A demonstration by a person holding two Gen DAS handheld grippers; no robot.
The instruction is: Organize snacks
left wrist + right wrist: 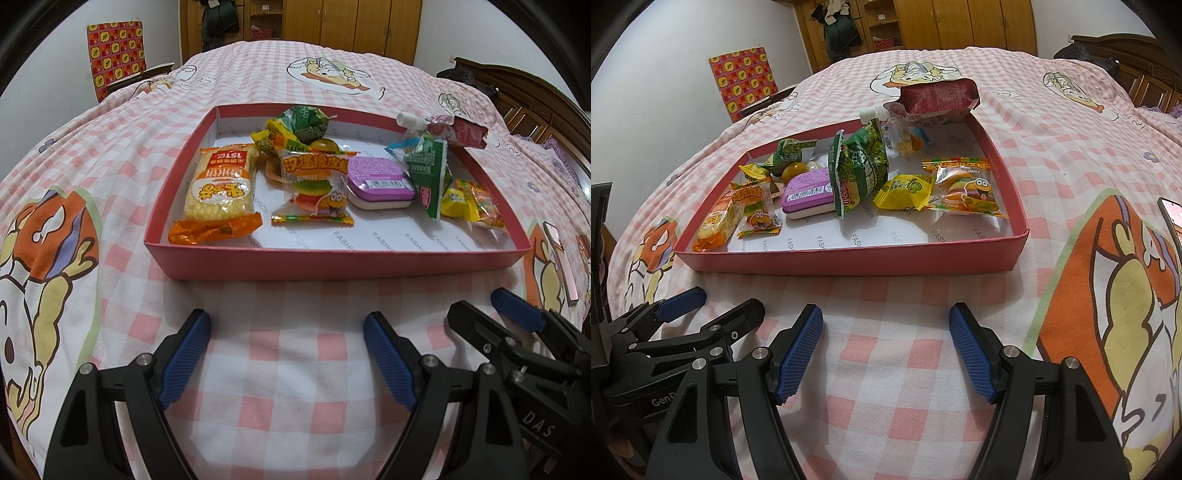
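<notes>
A shallow red box (332, 264) (849, 264) lies on the checked bedspread and holds several snacks. Among them are an orange rice cracker pack (219, 188) (716, 223), a burger gummy pack (316, 184) (967, 192), a purple tin (380, 182) (809, 192), a green packet (430, 173) (860, 170) and a yellow candy (456, 201) (903, 192). A red spouted pouch (458, 131) (938, 96) leans over the box's far corner. My left gripper (288, 354) and right gripper (886, 350) hover open and empty side by side over the bedspread in front of the box.
A pink phone (561, 262) (1172, 218) lies on the bedspread (295, 369) right of the box. Wooden wardrobes (960, 22) stand beyond the bed, and a dark headboard (524, 99) rises at the right. A red patterned chair cover (116, 55) shows at the far left.
</notes>
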